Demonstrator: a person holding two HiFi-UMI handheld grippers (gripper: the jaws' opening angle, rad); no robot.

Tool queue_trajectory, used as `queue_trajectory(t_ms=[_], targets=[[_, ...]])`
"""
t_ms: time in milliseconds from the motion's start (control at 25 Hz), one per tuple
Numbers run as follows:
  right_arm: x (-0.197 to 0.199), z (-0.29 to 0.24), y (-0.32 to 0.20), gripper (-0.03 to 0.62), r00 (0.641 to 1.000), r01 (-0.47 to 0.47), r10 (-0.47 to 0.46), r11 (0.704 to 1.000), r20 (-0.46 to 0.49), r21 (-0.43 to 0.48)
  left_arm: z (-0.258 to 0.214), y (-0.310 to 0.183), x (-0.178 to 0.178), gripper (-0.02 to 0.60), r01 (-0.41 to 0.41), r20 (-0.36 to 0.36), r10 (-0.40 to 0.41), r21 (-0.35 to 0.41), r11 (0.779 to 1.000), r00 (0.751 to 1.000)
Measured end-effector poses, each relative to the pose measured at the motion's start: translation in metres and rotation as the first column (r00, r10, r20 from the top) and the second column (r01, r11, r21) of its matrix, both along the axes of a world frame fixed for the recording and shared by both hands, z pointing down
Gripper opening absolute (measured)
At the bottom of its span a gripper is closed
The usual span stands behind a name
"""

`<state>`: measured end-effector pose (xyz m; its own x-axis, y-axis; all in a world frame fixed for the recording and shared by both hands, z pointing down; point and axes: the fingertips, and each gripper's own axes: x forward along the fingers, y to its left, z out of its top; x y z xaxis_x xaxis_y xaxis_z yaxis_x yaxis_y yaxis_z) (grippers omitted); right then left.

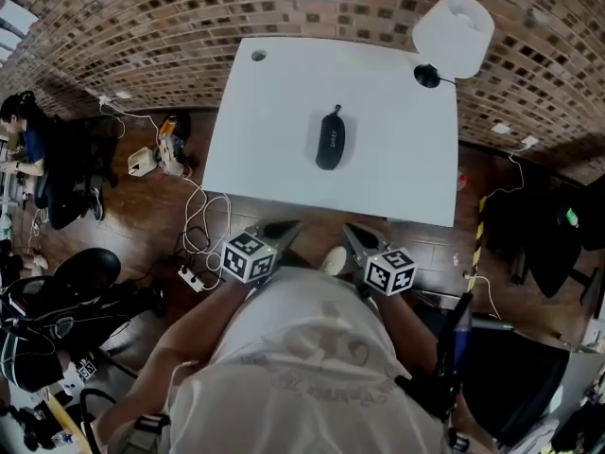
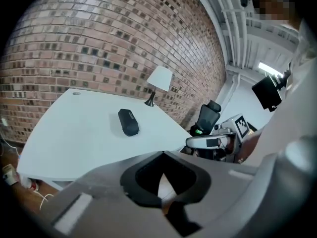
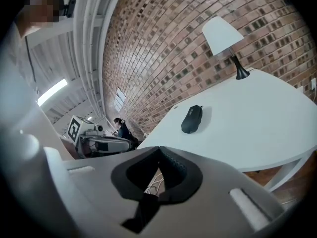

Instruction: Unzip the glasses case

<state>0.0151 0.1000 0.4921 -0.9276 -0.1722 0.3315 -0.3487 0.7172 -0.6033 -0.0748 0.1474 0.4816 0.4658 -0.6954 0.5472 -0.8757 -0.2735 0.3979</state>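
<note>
A white lamp point(image 1: 454, 34) is sitting on the far right corner of the white surface point(image 1: 284, 121), a brick wall point(image 1: 189, 17) is curving behind it, loose cables point(image 1: 194, 225) are trailing over the floor point(image 1: 113, 216), and a person point(image 1: 24, 130) is sitting way off left.

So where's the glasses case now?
In the head view the glasses case lies in the middle of the white table; the lamp stands at its far right corner.

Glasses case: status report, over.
Left gripper and right gripper shut, empty, short of the table. Glasses case lies mid-table, untouched. Lamp at far corner, clear of path.
</note>
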Motion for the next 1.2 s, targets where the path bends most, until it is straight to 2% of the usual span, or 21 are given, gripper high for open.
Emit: queue_trajectory(t_ms=[80, 240, 320, 520, 640, 800, 1000, 1200], targets=[[0.002, 0.001, -0.005, 0.008, 1.000, -0.018, 0.018, 1.000, 0.006, -0.010, -0.002, -0.004, 0.005, 0.003, -0.025, -0.017, 0.025, 0.008, 1.000, 1.000], [0.002, 0.010, -0.015, 0.008, 0.999, -0.042, 0.042, 0.999, -0.009, -0.031, -0.016, -0.026, 0.021, 0.003, -0.086, -0.079, 0.095, 0.104, 0.991, 0.992], [0.001, 0.011, -0.016, 0.008, 0.999, -0.046, 0.046, 0.998, -0.019, -0.030, -0.016, -0.034, 0.021, 0.003, -0.093, -0.106, 0.106, 0.121, 0.988, 0.989], [-0.003, 0.010, -0.030, 0.008, 0.993, -0.102, 0.102, 0.995, -0.052, -0.015, -0.019, -0.063, -0.003, 0.003, -0.073, -0.163, 0.098, 0.150, 0.986, 0.982], [-0.011, 0.006, -0.045, 0.008, 0.988, -0.144, 0.143, 0.990, -0.057, 0.003, -0.025, -0.083, -0.013, 0.003, -0.097, -0.191, 0.129, 0.170, 0.981, 0.973], [-0.032, 0.003, -0.055, 0.008, 0.982, -0.163, 0.165, 0.986, -0.090, 0.028, -0.022, -0.090, -0.023, 0.003, -0.159, -0.194, 0.187, 0.151, 0.976, 0.963], [-0.061, 0.002, -0.057, 0.008, 0.976, -0.155, 0.162, 0.986, -0.144, 0.059, -0.006, -0.098, -0.054, 0.005, -0.189, -0.171, 0.204, 0.102, 0.977, 0.964], [-0.064, 0.003, -0.059, 0.008, 0.960, -0.209, 0.217, 0.976, -0.176, 0.062, 0.006, -0.103, -0.065, 0.005, -0.227, -0.162, 0.233, 0.059, 0.972, 0.959]])
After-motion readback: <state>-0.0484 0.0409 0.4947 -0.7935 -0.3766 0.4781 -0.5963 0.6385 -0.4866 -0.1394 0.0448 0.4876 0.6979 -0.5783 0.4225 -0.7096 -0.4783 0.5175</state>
